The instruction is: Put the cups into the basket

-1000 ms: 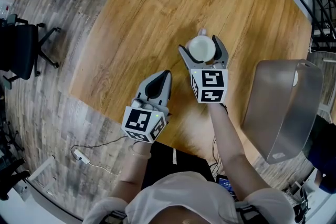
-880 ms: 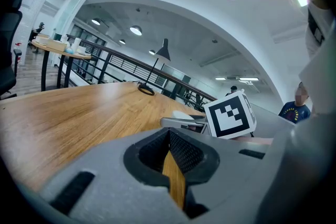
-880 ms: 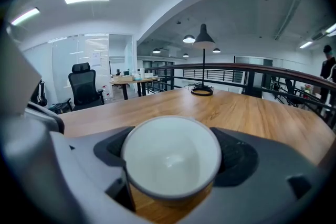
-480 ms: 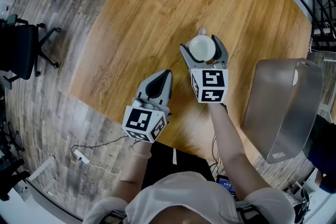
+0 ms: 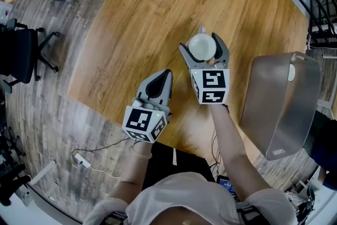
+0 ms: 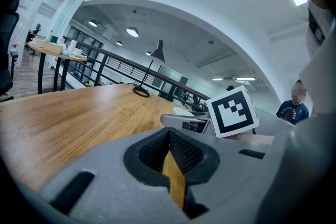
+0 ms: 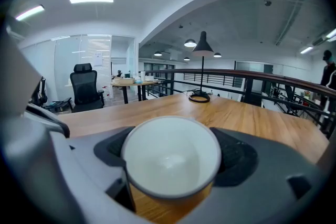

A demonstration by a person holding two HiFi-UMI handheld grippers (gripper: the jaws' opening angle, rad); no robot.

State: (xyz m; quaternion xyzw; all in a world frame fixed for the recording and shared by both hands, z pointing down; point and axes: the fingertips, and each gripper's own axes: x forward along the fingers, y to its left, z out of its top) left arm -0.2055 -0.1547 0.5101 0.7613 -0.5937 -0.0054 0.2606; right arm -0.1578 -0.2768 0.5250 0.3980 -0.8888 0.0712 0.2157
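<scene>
Cup is clamped in the right tongs. In the right gripper view its white rim is seen filling the gap, with both pads pressed against its sides. Those jaws have just been closing at a wide spread, with the cup between them. The cup is stood mouth up on the tabletop, roughly mid-width, and its inside is seen as plain white.

The left tongs are held shut, pad against pad, with just a sliver of wood seen through the slit. They're parked to the left of the right tongs and a bit nearer the person, well apart from the cup.

Room-wise, a big stretch of bare wood is left beyond and to the left of the cup. The curved near edge is found just behind the left tongs. The grey basket is set to the right of the right tongs, by the tabletop's right edge, with bare wood in between. Whether it's fully supported by the tabletop can't be told. A black lamp is seen at the far edge, with a railing behind it.

Print-wise, black-and-white square patterns are carried on the marker cubes of both tongs.
</scene>
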